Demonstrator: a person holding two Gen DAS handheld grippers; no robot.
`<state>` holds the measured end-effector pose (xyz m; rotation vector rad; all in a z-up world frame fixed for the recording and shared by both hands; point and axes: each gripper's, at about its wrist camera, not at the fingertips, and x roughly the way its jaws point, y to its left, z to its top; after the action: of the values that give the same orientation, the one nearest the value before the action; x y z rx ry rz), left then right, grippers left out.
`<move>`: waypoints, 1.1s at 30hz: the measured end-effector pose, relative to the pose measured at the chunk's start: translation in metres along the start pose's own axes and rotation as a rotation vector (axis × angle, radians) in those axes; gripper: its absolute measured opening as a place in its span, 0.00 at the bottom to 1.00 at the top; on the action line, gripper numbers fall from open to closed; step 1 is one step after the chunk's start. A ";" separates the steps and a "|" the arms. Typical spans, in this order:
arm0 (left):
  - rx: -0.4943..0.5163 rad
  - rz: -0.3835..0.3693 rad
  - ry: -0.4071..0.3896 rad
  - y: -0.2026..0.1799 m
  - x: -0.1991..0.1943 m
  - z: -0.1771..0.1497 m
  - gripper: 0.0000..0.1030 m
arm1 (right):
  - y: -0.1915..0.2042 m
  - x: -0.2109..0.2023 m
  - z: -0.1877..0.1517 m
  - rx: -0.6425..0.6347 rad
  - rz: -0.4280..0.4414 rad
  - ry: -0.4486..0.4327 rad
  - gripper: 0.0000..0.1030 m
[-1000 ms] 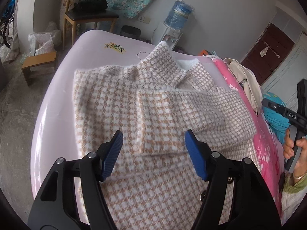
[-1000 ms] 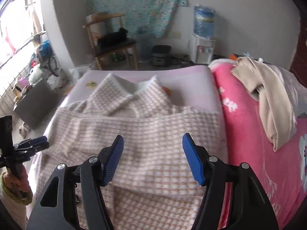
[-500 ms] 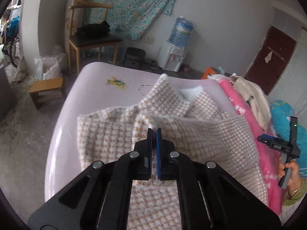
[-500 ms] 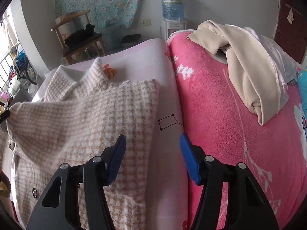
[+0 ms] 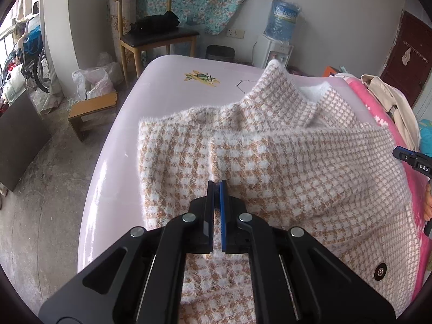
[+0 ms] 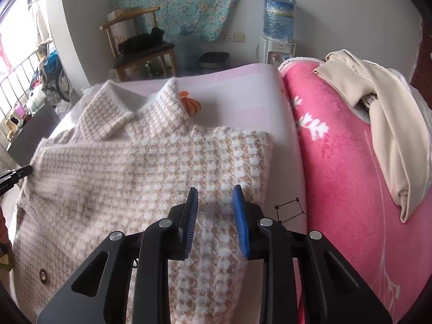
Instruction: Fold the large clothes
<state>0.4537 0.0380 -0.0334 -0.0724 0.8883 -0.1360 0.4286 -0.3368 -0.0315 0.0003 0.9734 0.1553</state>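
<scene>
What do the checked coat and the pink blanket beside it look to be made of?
Checked coat: seemingly a brushed wool-like knit, matte; fuzzy fibres stand out along its edges. Pink blanket: probably plush fleece; its short soft pile shows faint brush marks and a slight sheen.

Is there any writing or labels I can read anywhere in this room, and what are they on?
"DAS": white letters on the right gripper, at the left view's right edge.
Water bottle label: print too small to read.
Water dispenser: front markings too blurred to read.
Nothing else legible.
</scene>
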 end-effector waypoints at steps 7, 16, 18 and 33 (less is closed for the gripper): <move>-0.010 -0.022 -0.003 0.010 -0.007 -0.004 0.15 | 0.008 0.012 0.002 -0.059 -0.046 0.085 0.28; 0.108 -0.123 0.030 -0.036 -0.010 0.005 0.60 | 0.048 0.011 0.005 -0.124 0.062 0.102 0.56; 0.133 -0.082 0.107 -0.045 0.015 -0.002 0.63 | 0.048 0.030 -0.003 -0.148 0.005 0.151 0.64; 0.167 0.006 0.119 -0.035 0.004 -0.038 0.78 | 0.015 -0.036 -0.086 -0.313 -0.234 0.181 0.61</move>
<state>0.4236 0.0030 -0.0561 0.0948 0.9921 -0.2103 0.3361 -0.3324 -0.0493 -0.4198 1.1129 0.0913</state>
